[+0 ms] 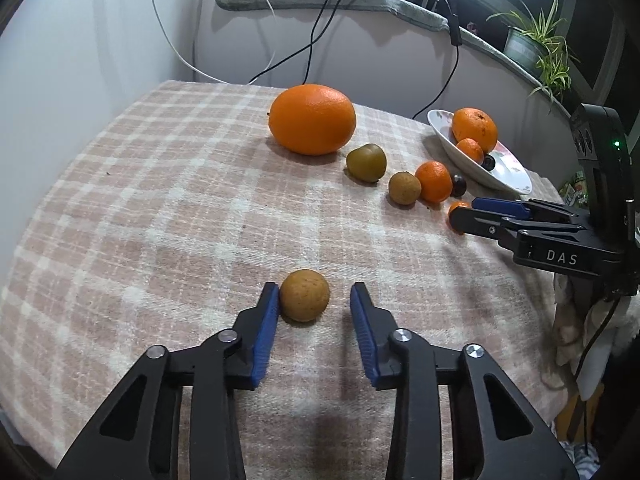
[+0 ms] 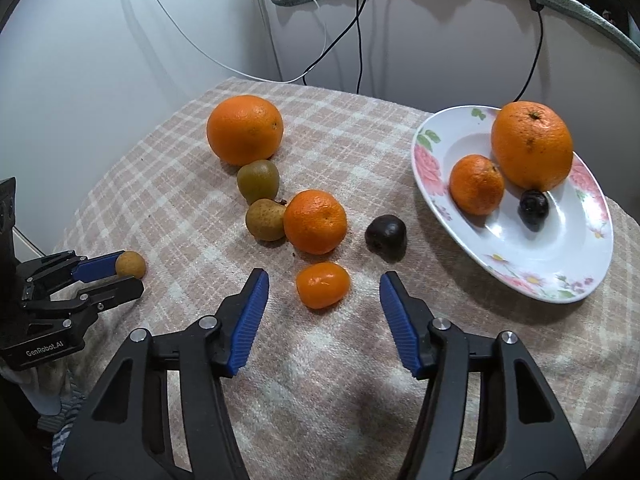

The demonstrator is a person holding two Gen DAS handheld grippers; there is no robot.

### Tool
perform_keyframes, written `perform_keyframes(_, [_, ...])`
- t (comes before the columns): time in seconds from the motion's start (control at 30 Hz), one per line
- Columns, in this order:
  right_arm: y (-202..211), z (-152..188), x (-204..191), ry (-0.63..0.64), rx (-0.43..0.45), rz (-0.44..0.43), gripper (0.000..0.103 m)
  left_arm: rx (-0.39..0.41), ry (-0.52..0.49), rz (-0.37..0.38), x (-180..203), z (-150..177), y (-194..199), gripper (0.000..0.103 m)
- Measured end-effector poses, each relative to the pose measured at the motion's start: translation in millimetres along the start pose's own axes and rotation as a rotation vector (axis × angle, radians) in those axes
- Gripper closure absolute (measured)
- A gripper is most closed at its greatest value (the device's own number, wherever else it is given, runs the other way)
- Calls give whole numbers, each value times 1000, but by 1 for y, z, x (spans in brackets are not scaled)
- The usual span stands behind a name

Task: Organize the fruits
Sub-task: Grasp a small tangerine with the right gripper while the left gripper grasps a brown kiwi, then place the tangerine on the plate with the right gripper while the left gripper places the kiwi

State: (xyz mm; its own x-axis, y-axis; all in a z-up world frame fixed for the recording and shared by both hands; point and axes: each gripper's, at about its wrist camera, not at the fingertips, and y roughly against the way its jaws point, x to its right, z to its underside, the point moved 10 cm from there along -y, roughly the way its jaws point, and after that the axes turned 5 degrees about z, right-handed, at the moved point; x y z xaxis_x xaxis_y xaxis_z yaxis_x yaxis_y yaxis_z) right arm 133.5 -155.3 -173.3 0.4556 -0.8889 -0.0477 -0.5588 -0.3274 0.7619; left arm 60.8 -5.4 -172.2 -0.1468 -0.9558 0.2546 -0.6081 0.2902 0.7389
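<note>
Sitting between the fingers of the left hand-held gripper (image 1: 314, 300) is a small brown fruit (image 1: 305, 295): left pad touching it, right pad a gap away, so jaws apart, not clamped. The right hand-held gripper (image 2: 324, 286) is also apart, straddling a small tangerine (image 2: 323, 285) with clearance on both sides. Just beyond it: a dark plum (image 2: 386, 243), a mandarin (image 2: 315, 221) touching a speckled brown fruit (image 2: 265, 219), then a green fruit (image 2: 258, 181) and a big orange (image 2: 245, 129) in a rough diagonal line. The floral plate (image 2: 560, 256) to the right holds a large orange (image 2: 532, 145), a smaller one (image 2: 476, 184) and a dark fruit (image 2: 533, 206). The bench is covered with a pink-and-cream plaid cloth (image 1: 160, 216). White wall behind, black and white cables (image 1: 312, 40) hanging down it, grey-padded ledge above, potted plant (image 1: 536, 46) on it at right. Both hand-held grippers angle down toward the cloth, low over it, side by side.
</note>
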Motion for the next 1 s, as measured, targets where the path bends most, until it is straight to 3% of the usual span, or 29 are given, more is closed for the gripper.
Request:
perform_keyframes(0.07, [-4, 1, -3, 7, -12, -3, 56, -1, 3, -1, -3, 0, -1, 77])
perform_keyframes(0.23, [-10, 2, -4, 15, -23, 7, 62, -1, 3, 2, -4, -1, -1, 79])
perform_keyframes(0.3, [-10, 2, -3, 14, -24, 15, 73, 2, 1, 2, -4, -1, 0, 79])
perform_keyframes(0.7, [8, -5, 9, -13, 25, 10, 73, 41, -19, 36, 12, -27, 6, 79])
perform_keyframes(1.0, [41, -11, 40, -55, 86, 44, 73, 65, -75, 94, 46, -56, -3, 79])
